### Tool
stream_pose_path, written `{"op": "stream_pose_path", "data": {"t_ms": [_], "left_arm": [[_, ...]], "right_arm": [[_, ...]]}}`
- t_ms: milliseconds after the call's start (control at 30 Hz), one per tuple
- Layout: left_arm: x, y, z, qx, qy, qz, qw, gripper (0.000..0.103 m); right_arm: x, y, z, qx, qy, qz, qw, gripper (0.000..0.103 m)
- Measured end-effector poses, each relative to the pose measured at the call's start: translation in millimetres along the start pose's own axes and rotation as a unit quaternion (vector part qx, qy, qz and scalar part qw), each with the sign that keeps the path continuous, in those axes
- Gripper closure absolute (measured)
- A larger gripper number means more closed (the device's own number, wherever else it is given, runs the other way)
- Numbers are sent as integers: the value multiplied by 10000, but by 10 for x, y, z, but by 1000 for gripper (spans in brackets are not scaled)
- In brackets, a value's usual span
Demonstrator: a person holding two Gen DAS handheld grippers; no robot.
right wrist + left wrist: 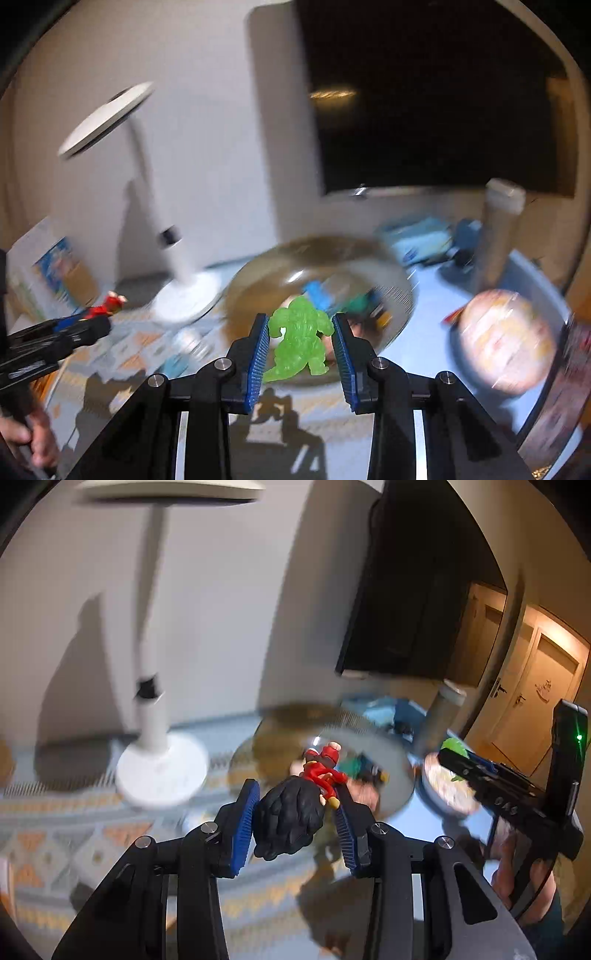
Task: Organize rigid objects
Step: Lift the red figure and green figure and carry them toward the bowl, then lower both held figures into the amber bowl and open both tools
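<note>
My left gripper (297, 799) is shut on a lumpy black toy figure (288, 823), held in the air. A small red figure (325, 771) sits against the black one's far end; whether the two are joined I cannot tell. My right gripper (301, 325) is shut on a translucent green monster figure (299, 341), held upright between the blue pads (258, 354). Beyond both grippers stands a round glass bowl (384, 254) with several colourful toys in it, blurred. The left wrist view shows the right gripper (454, 753) at right; the right wrist view shows the left gripper (99, 317) at left.
A white lamp stands on its round base (162, 771) left of the bowl. A tall cardboard tube (498, 240) and a round packaged item (506, 343) stand at right. Boxes (55, 269) lie at left, a dark screen (424, 110) hangs behind. A hand (37, 439) grips the left handle.
</note>
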State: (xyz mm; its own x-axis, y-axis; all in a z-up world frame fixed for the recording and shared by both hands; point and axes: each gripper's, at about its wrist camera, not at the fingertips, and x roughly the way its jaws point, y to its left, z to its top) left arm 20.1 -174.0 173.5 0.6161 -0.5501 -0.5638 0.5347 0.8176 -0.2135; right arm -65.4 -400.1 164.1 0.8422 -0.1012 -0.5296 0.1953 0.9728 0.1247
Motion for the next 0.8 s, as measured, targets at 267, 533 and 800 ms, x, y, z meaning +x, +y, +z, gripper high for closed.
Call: {"op": "stream_pose_path", "data": {"t_ms": [267, 533, 800], "left_arm": [[1051, -130, 182, -9, 504, -12, 9987, 66], [1570, -35, 15, -45, 890, 110, 9960, 66], [1254, -19, 175, 0, 311, 224, 9993, 24]], "right_arm": [[896, -317, 316, 142, 417, -684, 9967, 69], [1597, -395, 186, 34, 968, -996, 9903, 69], [1540, -223, 222, -275, 807, -933, 9920, 44]]}}
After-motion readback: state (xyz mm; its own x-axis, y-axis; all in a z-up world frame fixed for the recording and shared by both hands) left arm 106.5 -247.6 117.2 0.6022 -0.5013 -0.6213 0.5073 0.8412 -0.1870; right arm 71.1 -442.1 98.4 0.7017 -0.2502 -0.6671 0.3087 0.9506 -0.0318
